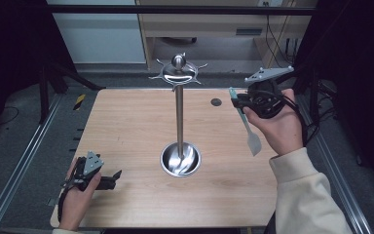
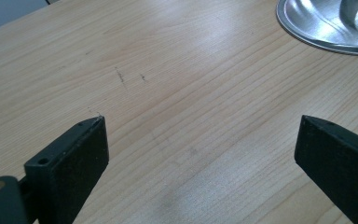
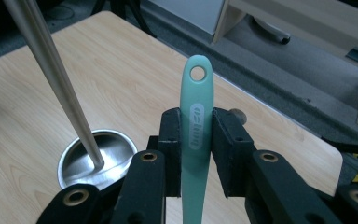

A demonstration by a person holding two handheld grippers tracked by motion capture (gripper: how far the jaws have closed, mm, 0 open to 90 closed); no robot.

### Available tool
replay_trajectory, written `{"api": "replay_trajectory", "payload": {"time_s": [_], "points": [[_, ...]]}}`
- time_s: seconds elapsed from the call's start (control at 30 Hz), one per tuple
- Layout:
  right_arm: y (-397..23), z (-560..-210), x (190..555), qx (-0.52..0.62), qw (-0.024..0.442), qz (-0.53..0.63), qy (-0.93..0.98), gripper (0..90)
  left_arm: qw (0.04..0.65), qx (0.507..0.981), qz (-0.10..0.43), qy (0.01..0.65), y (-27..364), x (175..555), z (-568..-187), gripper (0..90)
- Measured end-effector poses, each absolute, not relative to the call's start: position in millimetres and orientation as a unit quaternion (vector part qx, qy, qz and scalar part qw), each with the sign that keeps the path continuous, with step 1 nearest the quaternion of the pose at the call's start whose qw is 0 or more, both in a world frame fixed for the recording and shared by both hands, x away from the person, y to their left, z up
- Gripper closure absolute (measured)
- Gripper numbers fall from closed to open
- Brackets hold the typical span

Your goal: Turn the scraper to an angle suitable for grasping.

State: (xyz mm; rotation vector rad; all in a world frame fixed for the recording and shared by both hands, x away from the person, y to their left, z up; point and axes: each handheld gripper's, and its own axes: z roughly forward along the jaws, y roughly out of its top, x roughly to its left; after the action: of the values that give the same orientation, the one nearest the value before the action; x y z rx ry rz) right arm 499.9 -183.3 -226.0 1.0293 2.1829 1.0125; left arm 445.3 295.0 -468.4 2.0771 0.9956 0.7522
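Teal smooth spatula (image 3: 196, 135) in right gripper (image 3: 196, 149), steel stand (image 1: 179, 122)

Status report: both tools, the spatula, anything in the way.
Right tool shut on teal spatula, held above table. Left tool open, nothing between its jaws. Hook stand mid-table, apart from spatula.

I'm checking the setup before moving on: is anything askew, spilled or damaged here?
Nothing stands out. The utensil stand is upright on the table, its hooks bare. The right gripper clamps the teal spatula by its handle, above the table. The left gripper rests open near the table's edge.
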Motion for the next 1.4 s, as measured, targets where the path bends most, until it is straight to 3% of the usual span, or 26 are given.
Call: {"api": "replay_trajectory", "payload": {"time_s": [1.4], "points": [[-173.0, -164.3, 455.5, 0.314, 0.295, 0.463, 0.774, 74.1, 0.352, 0.801, 0.291, 0.386, 295.8, 444.5, -468.2, 2.7]]}}
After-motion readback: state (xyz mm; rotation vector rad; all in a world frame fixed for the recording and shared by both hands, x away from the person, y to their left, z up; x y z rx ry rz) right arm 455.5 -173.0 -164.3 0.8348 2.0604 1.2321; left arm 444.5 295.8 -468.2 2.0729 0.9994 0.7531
